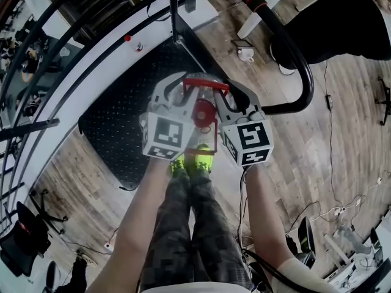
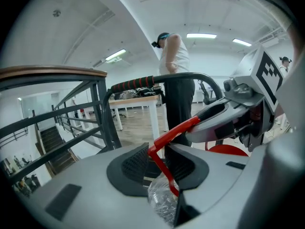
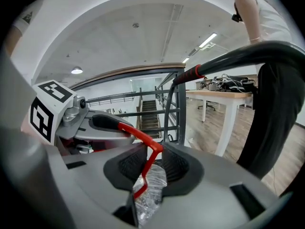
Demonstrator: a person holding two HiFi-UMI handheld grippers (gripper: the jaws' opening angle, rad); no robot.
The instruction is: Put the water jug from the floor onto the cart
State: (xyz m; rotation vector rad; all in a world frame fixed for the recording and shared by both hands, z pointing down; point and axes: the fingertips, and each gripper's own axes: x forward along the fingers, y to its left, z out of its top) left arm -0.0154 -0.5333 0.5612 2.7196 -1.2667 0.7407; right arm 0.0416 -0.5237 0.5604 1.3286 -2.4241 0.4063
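Far left of the head view, a dark stair railing (image 1: 36, 72) curves past at 9 o'clock. Next comes the cart's black deck (image 1: 119, 124), bare and studded, lying on the wooden floor (image 1: 317, 163).

Now the left gripper (image 1: 182, 85): its marker cube faces up and its jaws are clamped on the red handle (image 1: 206, 85) of the water jug (image 1: 203, 113). The left gripper view settles it, with the red bar running straight between the two dark pads and crinkly clear plastic just below.

The jug itself is dead centre, off the floor and hanging between the two grippers. Its red cap sits right under the handle. It hangs at about 4 o'clock of the deck, by the near edge, above the person's bright green shoes (image 1: 192, 162).

Just right of it, the right gripper (image 1: 227, 90) mirrors the left, jaws closed on the same red handle from the other side. Its own view shows the bar pinched between the pads with clear plastic beneath.

At 2 o'clock of the jug, the cart's push handle (image 1: 300, 66) arcs round, black tube with a red-banded grip at the top. A white mug (image 1: 245, 54) sits on the floor beside it. In the gripper views, a desk (image 3: 224, 95) stands beyond the handle, with a person in a white top (image 2: 174, 56) next to it.
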